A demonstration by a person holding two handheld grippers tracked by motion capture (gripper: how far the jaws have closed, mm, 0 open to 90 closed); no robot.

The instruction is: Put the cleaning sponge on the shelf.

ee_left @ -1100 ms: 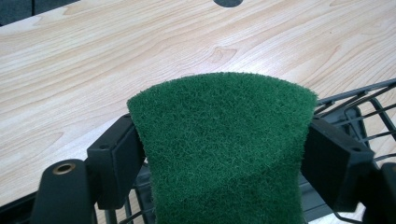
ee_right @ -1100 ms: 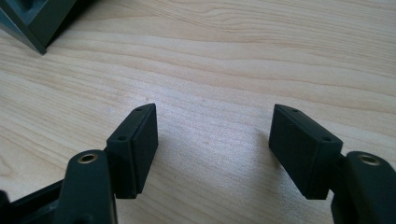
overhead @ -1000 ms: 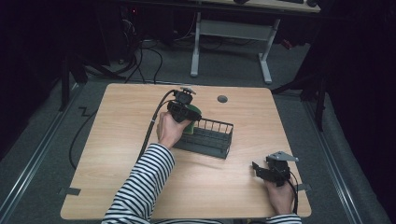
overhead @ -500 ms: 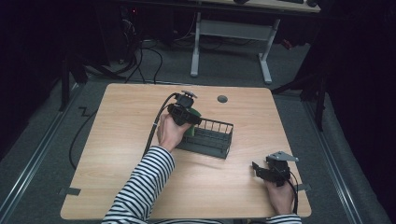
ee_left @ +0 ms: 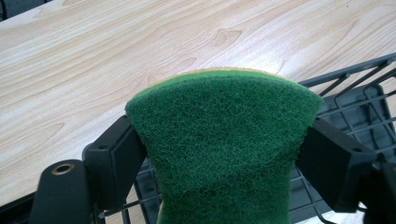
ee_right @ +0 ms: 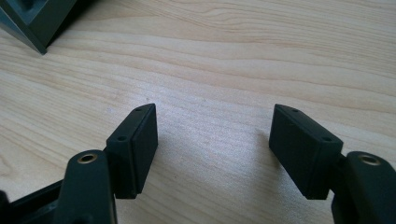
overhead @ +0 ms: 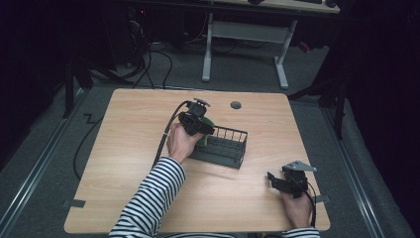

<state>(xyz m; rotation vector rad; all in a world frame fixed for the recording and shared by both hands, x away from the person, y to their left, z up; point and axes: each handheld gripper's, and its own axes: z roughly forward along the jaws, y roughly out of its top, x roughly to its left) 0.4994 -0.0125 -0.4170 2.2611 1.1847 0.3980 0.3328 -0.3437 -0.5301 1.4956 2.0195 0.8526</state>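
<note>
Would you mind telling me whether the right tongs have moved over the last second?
No. The right tongs sit at the same spot near the table's front right corner.

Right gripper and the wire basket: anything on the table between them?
Nothing; in the high view only bare table separates the right gripper from the wire basket.

Bright, evenly lit wooden table (overhead: 129, 148) amid dark surroundings; soft shadows, slightly grainy close-ups, no glare.

B&w striped sleeve (overhead: 148, 198), black claws, brass-ringed screw holes, blk cable (overhead: 166, 136)
</note>
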